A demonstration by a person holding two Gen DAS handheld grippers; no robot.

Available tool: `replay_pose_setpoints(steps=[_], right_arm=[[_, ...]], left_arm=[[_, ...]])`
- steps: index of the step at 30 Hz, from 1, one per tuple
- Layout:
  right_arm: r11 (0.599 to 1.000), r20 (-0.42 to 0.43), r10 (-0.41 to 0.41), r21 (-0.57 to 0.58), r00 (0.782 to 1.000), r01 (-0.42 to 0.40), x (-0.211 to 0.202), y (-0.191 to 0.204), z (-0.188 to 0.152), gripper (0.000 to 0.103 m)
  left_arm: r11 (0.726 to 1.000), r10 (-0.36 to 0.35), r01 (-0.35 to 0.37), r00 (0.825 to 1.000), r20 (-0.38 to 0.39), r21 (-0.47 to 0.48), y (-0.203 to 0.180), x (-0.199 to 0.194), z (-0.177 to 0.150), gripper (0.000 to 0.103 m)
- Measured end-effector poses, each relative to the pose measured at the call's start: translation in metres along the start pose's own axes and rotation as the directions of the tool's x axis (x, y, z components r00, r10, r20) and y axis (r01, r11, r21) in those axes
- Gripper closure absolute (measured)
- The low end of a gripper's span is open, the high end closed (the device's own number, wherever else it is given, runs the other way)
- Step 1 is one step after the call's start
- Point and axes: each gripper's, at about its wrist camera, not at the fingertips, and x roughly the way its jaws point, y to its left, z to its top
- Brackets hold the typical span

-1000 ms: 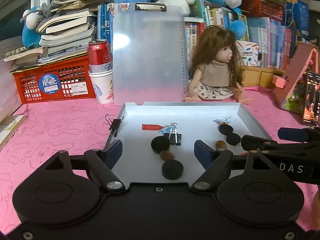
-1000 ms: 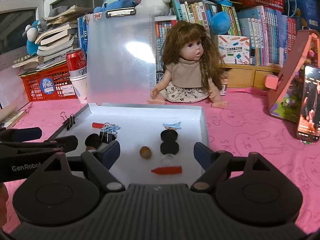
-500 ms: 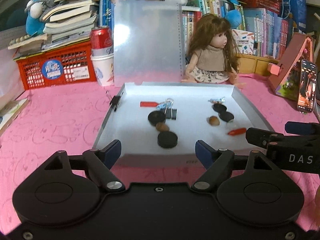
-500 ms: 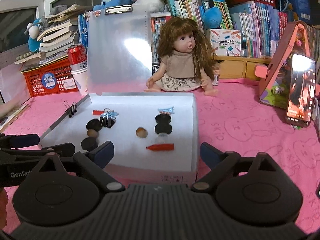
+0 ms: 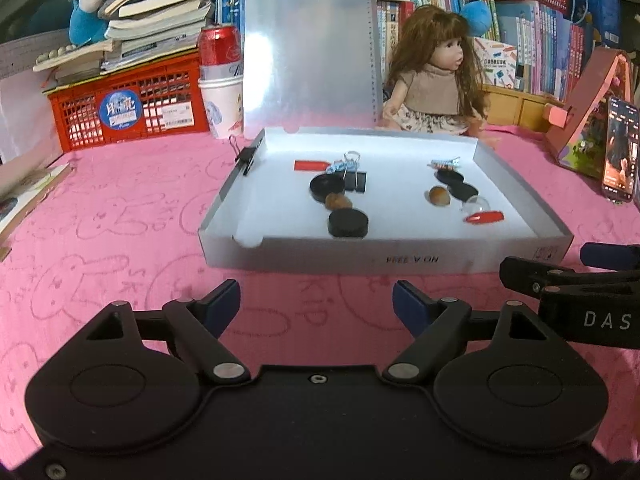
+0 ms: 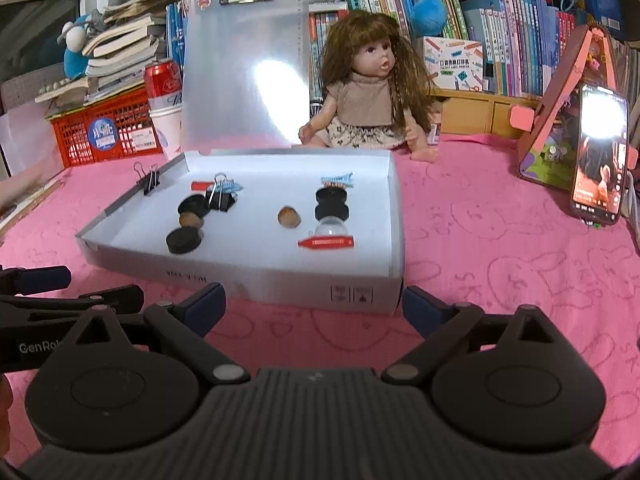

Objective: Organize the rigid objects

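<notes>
Left claw: I see it spread wide, empty, over the pink worktop short of the tray.
Right claw: wide too, holding nothing.
Tray: on the worktop; black discs, nuts, red clip and binder clip lie inside.
</notes>
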Motion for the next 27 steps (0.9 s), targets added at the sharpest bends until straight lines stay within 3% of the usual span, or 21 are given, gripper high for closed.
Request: replay_pose_setpoints(steps=[9,27], right_arm=[[1.000,-0.042,-0.016,0.003,0.999,0.016,0.009,-0.002,-0.014,0.002],[0.999,-0.044,-0.043,-0.028,0.998,0.042,0.014,0.004,-0.021,0.000]], left_arm=[[1.000,0.022,-0.022,0.999,-0.029,0.007,0.000,0.011,-0.011,0.019],[1.000,0.025,-0.025,1.000,0.002,-0.018,0.006,0.016,-0.015,0.006]])
